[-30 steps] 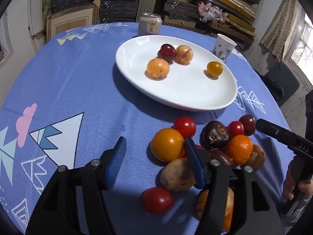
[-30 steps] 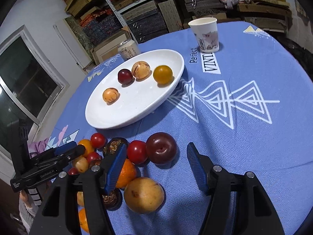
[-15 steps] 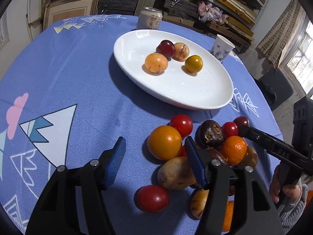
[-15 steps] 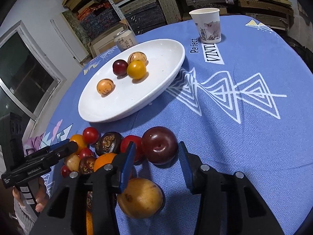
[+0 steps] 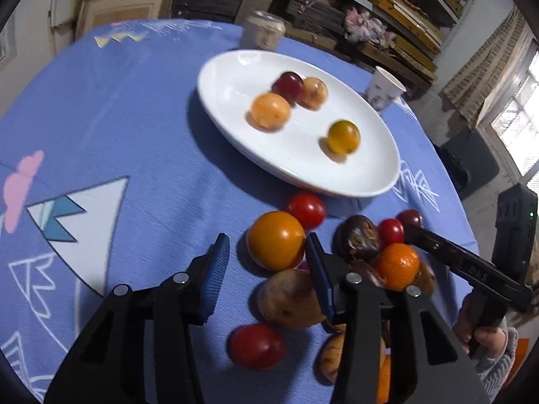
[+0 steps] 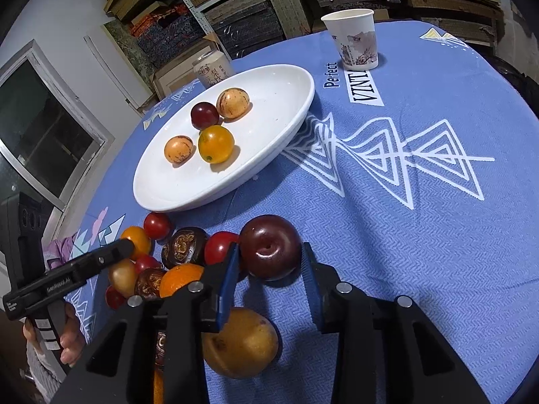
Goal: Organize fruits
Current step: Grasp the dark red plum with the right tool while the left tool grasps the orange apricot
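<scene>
On the blue cloth [image 6: 421, 235], just short of the white plate [image 6: 279, 124], the loose fruit lies heaped. The right gripper [image 6: 271, 271] has been closing on the dark plum [image 6: 270, 246], and both pads now touch its sides. The left gripper [image 5: 266, 271] has been narrowing too, but remains open: the orange fruit [image 5: 275, 239] sits just beyond its tips, touching only the right pad. Four fruits lie in the plate.
</scene>
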`<state>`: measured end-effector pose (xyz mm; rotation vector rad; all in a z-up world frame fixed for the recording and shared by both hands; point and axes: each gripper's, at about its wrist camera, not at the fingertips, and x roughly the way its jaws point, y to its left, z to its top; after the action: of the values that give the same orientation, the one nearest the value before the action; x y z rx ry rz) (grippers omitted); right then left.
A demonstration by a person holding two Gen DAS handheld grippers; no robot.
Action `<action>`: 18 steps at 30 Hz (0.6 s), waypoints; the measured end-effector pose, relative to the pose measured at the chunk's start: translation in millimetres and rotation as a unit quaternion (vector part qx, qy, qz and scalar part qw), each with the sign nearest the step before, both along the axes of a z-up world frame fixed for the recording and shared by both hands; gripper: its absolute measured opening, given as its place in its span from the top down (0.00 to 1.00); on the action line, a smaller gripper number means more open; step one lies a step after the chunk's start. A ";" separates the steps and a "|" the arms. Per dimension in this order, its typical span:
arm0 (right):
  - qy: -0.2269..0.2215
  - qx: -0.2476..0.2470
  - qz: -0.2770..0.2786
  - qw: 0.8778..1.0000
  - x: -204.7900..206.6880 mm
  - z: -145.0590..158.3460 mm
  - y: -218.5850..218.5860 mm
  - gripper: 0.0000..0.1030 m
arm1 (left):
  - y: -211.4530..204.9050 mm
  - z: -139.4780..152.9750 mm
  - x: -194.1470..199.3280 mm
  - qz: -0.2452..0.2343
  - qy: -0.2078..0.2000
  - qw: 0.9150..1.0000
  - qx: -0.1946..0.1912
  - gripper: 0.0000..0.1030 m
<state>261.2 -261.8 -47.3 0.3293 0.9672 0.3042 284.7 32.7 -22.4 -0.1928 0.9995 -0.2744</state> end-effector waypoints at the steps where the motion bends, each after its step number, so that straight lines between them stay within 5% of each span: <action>1: 0.002 0.004 -0.001 1.000 0.8 -0.6 -0.8 0.63 | 1.7 -0.5 1.1 0.000 0.003 1.000 -0.005 0.55; 11: 0.006 0.012 -0.009 1.000 2.6 -2.7 -2.5 0.58 | -12.2 -10.6 4.2 -0.012 0.009 1.000 0.007 0.38; 15: 0.004 0.013 -0.009 1.000 1.8 -2.9 -1.9 0.58 | -5.9 -11.0 4.8 -0.007 0.015 1.000 -0.004 0.39; 18: 0.003 0.012 -0.008 1.000 1.6 -3.1 -1.3 0.58 | -3.8 -9.2 3.5 -0.016 0.021 0.999 -0.027 0.53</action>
<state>262.8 -263.2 -50.4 0.3607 0.9676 0.2996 288.2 28.9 -31.6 -0.2320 1.0375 -0.3287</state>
